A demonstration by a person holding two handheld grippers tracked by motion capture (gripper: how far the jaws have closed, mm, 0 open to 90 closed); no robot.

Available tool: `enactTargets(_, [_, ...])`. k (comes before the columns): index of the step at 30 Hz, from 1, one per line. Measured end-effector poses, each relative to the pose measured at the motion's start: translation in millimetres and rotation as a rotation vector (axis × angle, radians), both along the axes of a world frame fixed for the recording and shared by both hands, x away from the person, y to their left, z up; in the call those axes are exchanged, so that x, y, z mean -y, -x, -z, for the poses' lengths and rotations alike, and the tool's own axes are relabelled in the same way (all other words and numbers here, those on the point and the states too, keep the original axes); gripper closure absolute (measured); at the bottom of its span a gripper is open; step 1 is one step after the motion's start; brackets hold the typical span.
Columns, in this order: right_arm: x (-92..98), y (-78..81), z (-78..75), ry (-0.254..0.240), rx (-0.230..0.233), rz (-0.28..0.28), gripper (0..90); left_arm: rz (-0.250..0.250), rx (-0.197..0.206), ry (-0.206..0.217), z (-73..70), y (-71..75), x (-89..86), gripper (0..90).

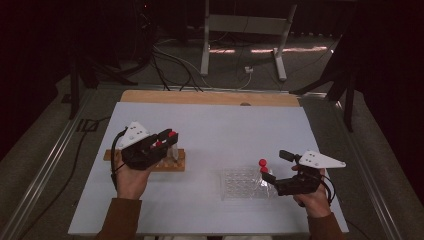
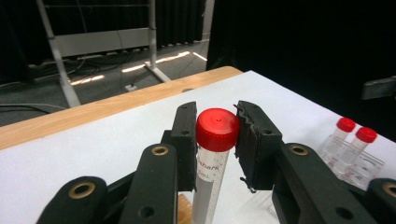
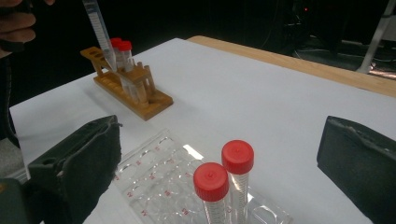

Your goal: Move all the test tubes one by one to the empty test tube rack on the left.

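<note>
While your left gripper [image 2: 215,140] clamps the red-capped tube [image 2: 212,161] just under its cap | wooden rack [image 1: 172,162] right below its tip | keep it upright, lower slowly | right gripper [image 3: 219,158] spread around clear tray's tubes [image 3: 224,179], gripping nothing.

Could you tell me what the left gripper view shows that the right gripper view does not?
Left gripper view: the left gripper shut on a red-capped tube, with handwriting on the tube's side. Right gripper view: the wooden rack holding two capped tubes, with the held tube's tip above it, and the right gripper open. Both: the two red-capped tubes in the clear tray.
</note>
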State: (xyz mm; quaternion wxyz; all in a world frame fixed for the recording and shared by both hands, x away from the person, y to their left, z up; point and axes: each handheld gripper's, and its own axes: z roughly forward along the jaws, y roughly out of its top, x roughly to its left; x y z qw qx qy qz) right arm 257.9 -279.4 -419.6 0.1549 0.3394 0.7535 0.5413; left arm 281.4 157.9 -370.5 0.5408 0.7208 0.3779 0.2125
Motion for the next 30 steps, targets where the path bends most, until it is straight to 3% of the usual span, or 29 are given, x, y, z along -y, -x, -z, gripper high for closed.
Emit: enactTargets(30, [2.3, -0.2, 0.3, -0.004, 0.000, 0.007, 0.0, -0.147, 0.019, -0.056, 1.3, -2.7, -37.4, 70.8])
